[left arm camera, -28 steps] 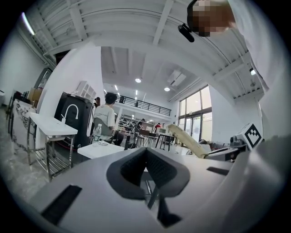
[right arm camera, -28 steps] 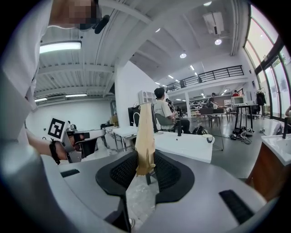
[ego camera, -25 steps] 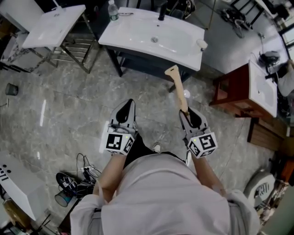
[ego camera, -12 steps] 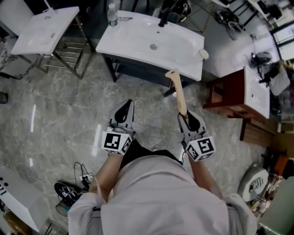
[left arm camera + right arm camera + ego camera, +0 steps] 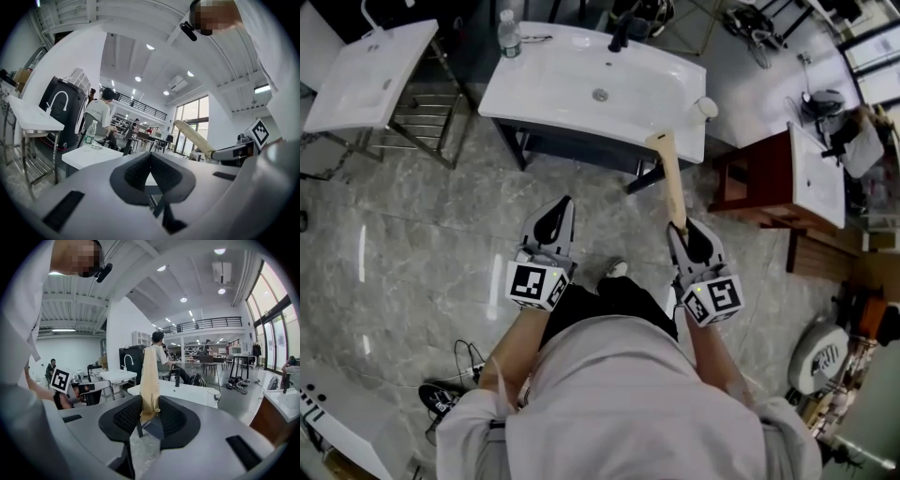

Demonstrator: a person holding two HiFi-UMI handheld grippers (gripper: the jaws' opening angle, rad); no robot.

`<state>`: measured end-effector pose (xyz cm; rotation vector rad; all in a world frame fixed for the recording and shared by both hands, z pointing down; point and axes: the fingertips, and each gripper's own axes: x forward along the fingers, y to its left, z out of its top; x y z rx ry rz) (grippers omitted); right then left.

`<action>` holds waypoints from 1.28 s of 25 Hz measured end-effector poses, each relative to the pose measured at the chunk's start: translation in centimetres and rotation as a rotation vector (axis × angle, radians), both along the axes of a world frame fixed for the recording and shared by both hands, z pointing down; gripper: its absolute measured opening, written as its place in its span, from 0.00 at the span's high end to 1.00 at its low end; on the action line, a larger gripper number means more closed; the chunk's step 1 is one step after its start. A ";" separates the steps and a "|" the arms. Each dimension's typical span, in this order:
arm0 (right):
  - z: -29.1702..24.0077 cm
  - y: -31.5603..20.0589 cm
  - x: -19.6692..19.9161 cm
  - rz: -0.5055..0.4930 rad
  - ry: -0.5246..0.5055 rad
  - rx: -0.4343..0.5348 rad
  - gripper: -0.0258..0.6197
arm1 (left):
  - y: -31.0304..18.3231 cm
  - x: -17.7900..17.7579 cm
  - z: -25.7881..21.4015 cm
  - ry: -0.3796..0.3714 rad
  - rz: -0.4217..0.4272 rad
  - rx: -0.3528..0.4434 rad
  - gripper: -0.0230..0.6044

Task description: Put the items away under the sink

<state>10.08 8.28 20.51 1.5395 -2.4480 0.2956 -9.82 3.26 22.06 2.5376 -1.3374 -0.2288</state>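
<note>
My right gripper (image 5: 681, 228) is shut on the lower end of a long tan wooden-handled tool (image 5: 671, 183). The tool's wider head reaches the front edge of the white sink (image 5: 562, 89). In the right gripper view the tool (image 5: 150, 380) rises straight out of the jaws, and clear plastic wrap (image 5: 143, 446) hangs below them. My left gripper (image 5: 565, 202) is level beside it, shut, with nothing held. The dark cabinet under the sink (image 5: 572, 150) lies ahead of both grippers. In the left gripper view the tool (image 5: 194, 138) shows at the right.
A black faucet (image 5: 619, 36), a water bottle (image 5: 508, 37) and a small white cup (image 5: 705, 108) stand on the sink. A second white basin on a metal rack (image 5: 366, 75) is at the left. A red-brown cabinet (image 5: 759, 178) stands right. Cables (image 5: 450, 394) lie lower left.
Both grippers and the person have moved toward the sink, which now sits closer. The tool's head has gone from short of the sink to over its front edge.
</note>
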 end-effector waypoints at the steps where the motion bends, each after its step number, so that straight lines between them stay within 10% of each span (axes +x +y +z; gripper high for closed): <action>1: 0.1 -0.4 0.3 -0.004 -0.003 0.000 0.76 | -0.3 0.5 -0.1 -0.004 0.003 -0.003 0.96; 32: 10.4 -13.1 4.1 -0.300 -0.083 -0.102 0.76 | -7.7 6.5 5.3 -0.120 -0.285 -0.077 0.96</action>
